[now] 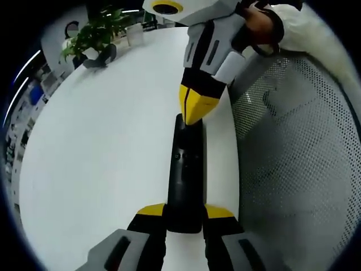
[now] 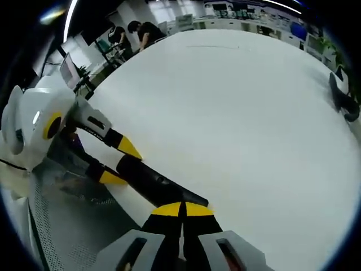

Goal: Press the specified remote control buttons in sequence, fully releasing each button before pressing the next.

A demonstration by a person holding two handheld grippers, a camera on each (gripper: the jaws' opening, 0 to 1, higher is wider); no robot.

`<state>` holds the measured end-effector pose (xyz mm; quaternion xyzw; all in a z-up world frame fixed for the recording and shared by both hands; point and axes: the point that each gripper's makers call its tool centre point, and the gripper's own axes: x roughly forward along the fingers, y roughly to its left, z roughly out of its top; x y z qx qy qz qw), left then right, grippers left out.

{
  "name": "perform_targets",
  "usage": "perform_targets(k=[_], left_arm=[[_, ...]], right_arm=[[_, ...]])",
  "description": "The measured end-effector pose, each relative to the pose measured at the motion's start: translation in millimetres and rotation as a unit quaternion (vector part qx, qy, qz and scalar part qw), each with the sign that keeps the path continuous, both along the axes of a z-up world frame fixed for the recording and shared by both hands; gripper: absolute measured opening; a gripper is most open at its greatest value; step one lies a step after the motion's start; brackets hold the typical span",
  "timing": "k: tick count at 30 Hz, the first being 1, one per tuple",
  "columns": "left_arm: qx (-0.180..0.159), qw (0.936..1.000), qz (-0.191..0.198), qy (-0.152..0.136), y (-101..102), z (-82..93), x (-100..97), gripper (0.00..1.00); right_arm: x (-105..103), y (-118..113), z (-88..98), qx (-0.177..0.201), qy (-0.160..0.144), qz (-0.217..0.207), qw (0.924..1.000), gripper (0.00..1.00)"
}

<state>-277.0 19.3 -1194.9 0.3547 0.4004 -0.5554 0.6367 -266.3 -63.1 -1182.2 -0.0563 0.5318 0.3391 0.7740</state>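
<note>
left gripper [image 1: 183,217] fingers clamp remote [image 1: 185,180] at lower centre, on table [image 1: 101,147] | right gripper [image 1: 194,113] fingers clenched, tip on remote's far end | press straight down, lift fully before next button

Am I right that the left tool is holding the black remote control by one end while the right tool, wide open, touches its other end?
Not quite: the right tool is shut, its tips together, as the right gripper view shows. The left tool does hold the black remote control by one end.
</note>
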Motion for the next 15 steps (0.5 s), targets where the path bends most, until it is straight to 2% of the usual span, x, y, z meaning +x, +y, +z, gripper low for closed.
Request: perform_targets(k=[5,15], left_arm=[[0.002,1.0000,0.000,0.000,0.0,0.0,0.1,0.22],[-0.005,1.0000,0.002,0.000,0.2,0.1,-0.1,0.22]], right_arm=[[-0.8,0.9,-1.1,-0.030,-0.020,0.037,0.9986,0.00],[0.7,-1.1,-1.5,-0.013,-0.012,0.022,0.9996,0.00]])
